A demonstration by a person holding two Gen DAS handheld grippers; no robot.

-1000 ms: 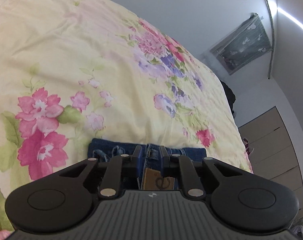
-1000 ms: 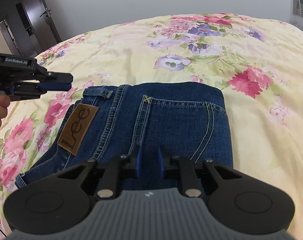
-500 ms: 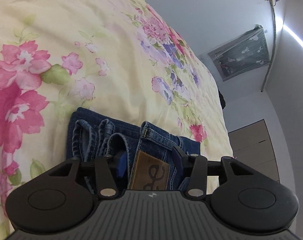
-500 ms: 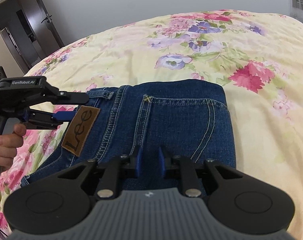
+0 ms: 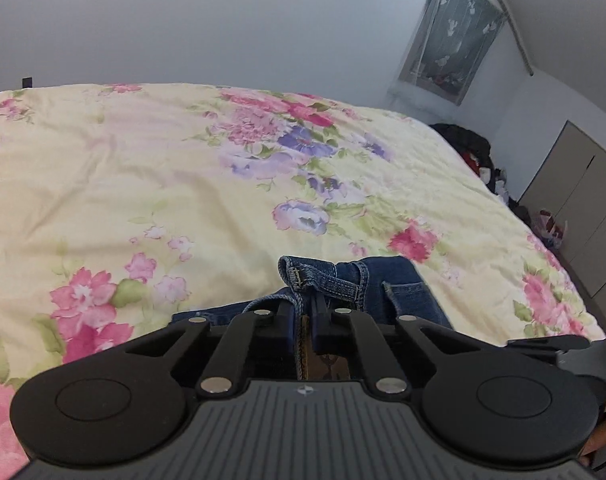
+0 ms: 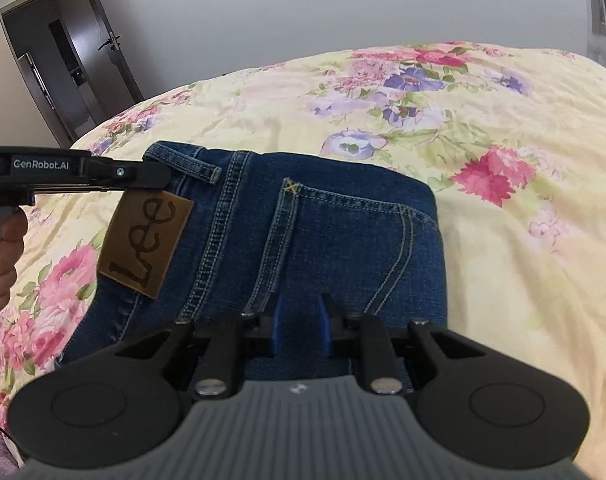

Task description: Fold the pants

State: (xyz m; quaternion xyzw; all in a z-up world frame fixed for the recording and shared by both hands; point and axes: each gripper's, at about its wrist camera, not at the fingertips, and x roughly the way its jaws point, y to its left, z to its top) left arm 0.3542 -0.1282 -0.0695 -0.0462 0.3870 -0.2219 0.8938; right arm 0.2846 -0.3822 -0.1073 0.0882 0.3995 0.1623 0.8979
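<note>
Blue denim pants (image 6: 323, 232) lie folded on the flowered bed, with a brown Lee patch (image 6: 145, 246) near the waistband. My left gripper (image 5: 303, 312) is shut on the waistband (image 5: 323, 276) by the patch and holds it raised. It also shows in the right wrist view (image 6: 143, 172), coming in from the left at the waistband. My right gripper (image 6: 300, 322) is shut on the near edge of the folded pants, its blue pads (image 6: 278, 326) pressed into the denim.
The pale yellow floral bedspread (image 5: 183, 184) fills both views. A window with a curtain (image 5: 447, 56) and a pile of dark clothes (image 5: 475, 156) are at the far right of the left wrist view. A doorway (image 6: 63, 64) stands at the left.
My left gripper opened over the patch, then closed on the waistband and lifted it. The pants have shifted closer in the right wrist view. My right gripper keeps its hold.
</note>
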